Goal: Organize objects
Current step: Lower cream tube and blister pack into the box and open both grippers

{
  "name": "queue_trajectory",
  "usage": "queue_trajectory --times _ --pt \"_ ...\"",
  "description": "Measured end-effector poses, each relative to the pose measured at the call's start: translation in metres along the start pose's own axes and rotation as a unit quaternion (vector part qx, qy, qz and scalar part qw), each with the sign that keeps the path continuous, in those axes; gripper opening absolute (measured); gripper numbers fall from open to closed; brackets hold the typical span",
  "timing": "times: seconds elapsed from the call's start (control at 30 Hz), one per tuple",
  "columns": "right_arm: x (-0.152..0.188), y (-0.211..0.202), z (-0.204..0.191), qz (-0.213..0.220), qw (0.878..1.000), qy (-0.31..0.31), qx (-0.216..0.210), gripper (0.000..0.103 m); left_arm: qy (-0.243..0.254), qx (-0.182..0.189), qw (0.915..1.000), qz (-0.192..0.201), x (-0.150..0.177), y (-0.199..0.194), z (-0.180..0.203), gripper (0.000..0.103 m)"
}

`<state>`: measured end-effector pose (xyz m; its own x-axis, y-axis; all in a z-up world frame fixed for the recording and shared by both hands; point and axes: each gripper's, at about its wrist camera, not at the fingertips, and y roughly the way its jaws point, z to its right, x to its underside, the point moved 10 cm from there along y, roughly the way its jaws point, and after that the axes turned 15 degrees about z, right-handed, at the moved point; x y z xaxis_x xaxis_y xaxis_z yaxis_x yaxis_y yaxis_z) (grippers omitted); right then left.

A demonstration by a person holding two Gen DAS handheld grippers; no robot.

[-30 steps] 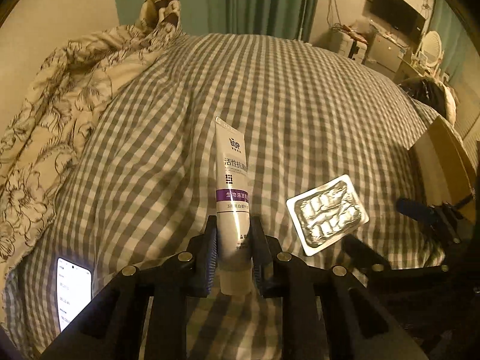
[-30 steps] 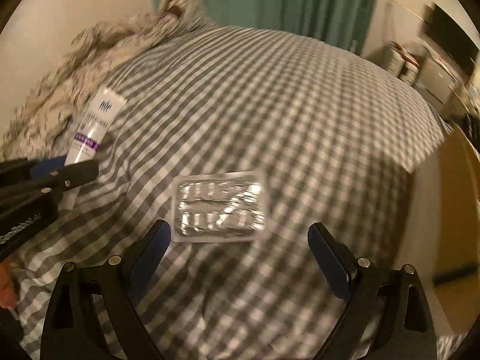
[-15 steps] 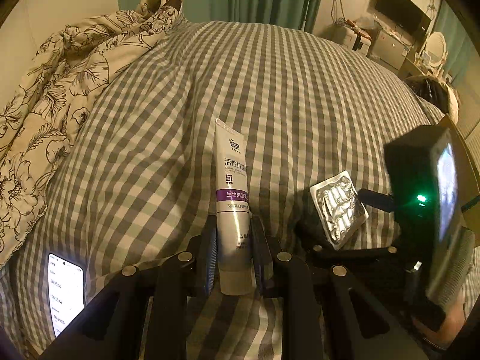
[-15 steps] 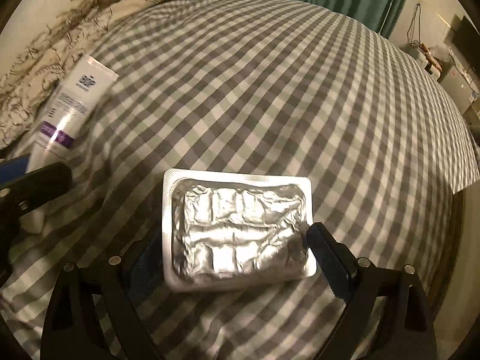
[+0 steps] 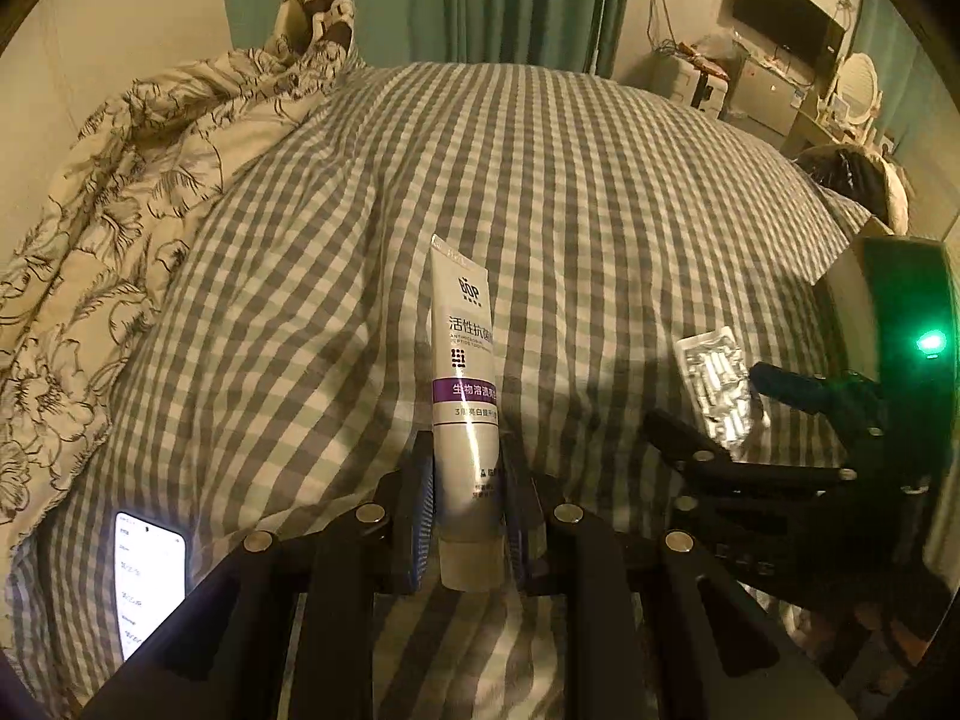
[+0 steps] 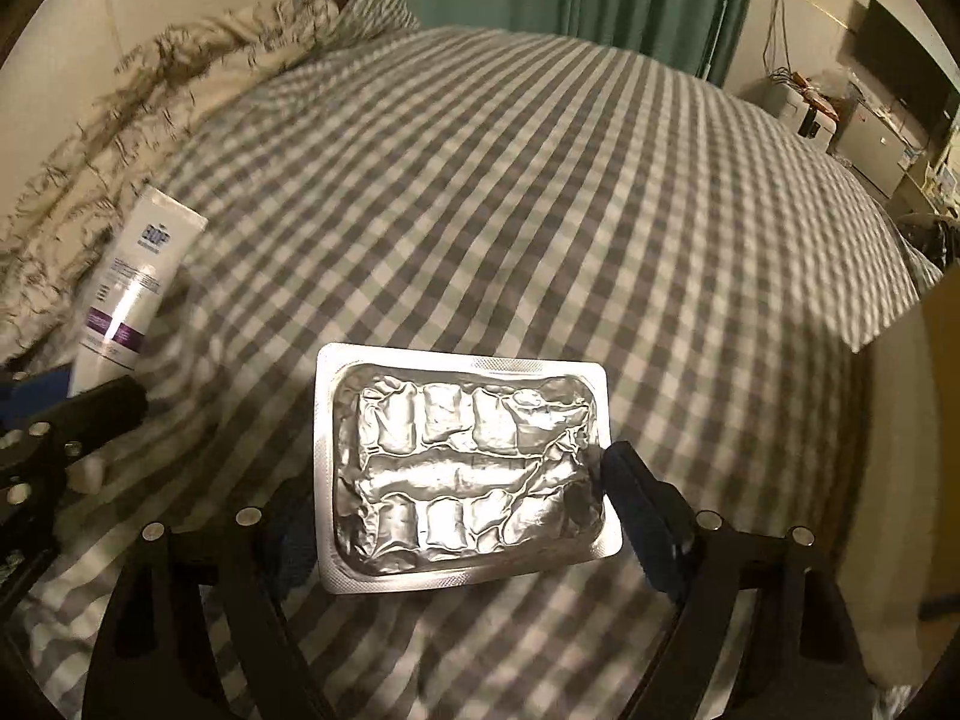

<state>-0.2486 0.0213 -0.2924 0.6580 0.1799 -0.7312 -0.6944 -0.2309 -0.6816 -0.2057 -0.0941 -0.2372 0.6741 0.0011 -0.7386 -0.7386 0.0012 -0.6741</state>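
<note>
- The left tool pinches the white tube near its cap end; both fingers press the tube's sides, and the tube points away from the camera along the fingers.
- The tube carries a purple band and printed characters; its flat crimped end lies farthest from the tool, above the checked bed cover.
- The right tool has the silver blister pack between its fingers. The right finger touches the pack's right edge, while the left finger is hidden behind the pack's left edge, so a firm pinch cannot be confirmed.
- In the left wrist view the blister pack sits to the right of the tube, tilted, held up at the right tool's fingertips, just above the bed cover.
- In the right wrist view the tube appears to the left of the blister pack, well apart from it, with the left tool's dark finger across its lower end.
- A lit phone lies on the bed cover to the left of the tube, nearer the camera.
- A floral quilt is heaped at the bed's left side, beyond the phone.
- Green curtains hang behind the bed, and a dark screen is mounted on the wall to their right.
</note>
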Motion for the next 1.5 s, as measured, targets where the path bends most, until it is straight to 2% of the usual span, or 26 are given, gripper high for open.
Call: queue_trajectory --times 0.23,0.43,0.67,0.87,1.0,1.17,1.33,1.5 --pt "-0.022 -0.059 0.001 0.045 0.999 0.004 0.004 0.084 0.009 0.008 0.9995 0.029 -0.015 -0.036 0.011 0.021" --pt "-0.049 -0.129 0.028 0.099 0.995 0.016 0.023 0.084 0.029 0.044 0.9949 0.086 -0.056 -0.084 0.052 0.021" --pt "-0.093 -0.231 0.1 0.157 0.984 0.039 0.075 0.084 0.062 0.13 0.9782 0.149 -0.112 -0.146 0.146 0.021" --pt "-0.103 -0.289 0.179 0.174 0.976 0.079 0.106 0.084 0.089 0.189 0.9665 0.149 -0.129 -0.158 0.227 0.021" --pt "-0.091 -0.292 0.222 0.167 0.973 0.109 0.117 0.084 0.109 0.219 0.961 0.129 -0.123 -0.143 0.279 0.021" --pt "-0.061 -0.264 0.259 0.136 0.974 0.137 0.121 0.084 0.134 0.235 0.9587 0.087 -0.099 -0.104 0.331 0.021" --pt "-0.037 -0.235 0.292 0.117 0.972 0.166 0.115 0.084 0.152 0.237 0.9581 0.054 -0.08 -0.068 0.358 0.021" --pt "-0.028 -0.217 0.311 0.118 0.969 0.19 0.102 0.085 0.16 0.234 0.9585 0.032 -0.069 -0.039 0.371 0.021"
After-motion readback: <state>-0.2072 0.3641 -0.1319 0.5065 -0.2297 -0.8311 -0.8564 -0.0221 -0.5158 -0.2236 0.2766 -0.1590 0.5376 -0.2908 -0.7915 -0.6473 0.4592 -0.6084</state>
